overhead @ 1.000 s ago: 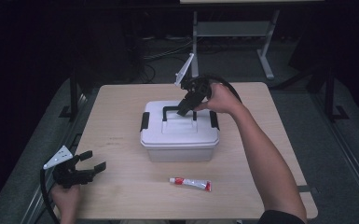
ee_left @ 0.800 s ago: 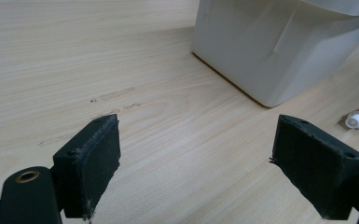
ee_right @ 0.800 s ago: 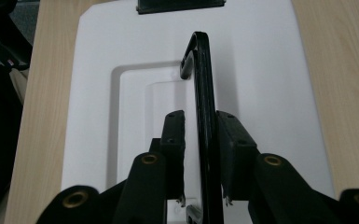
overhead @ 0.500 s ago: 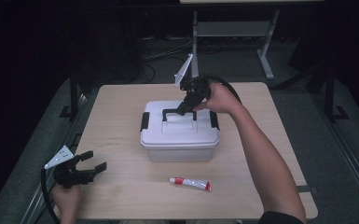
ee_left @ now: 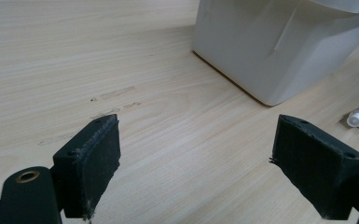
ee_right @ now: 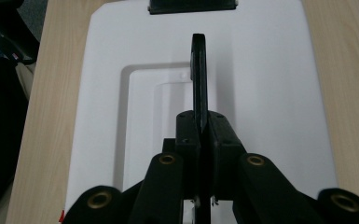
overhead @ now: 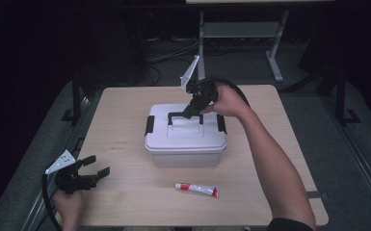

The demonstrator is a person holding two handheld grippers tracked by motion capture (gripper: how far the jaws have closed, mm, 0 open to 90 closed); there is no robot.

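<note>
While the right gripper (overhead: pixel 191 111) pinched the black handle (ee_right: pixel 199 70), the white box (overhead: pixel 185 139) sat mid-desk.
The left gripper (overhead: pixel 94 167) rested wide open, holding nothing, at the desk's (overhead: pixel 125 110) near-left corner — a tube (overhead: pixel 197 189), perhaps toothpaste, lay before the box.

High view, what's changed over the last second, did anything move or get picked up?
Nothing visibly changed. The right gripper stays shut on the black handle of the white box; the left gripper stays open near the table's front left corner, and the tube lies where it was.
</note>
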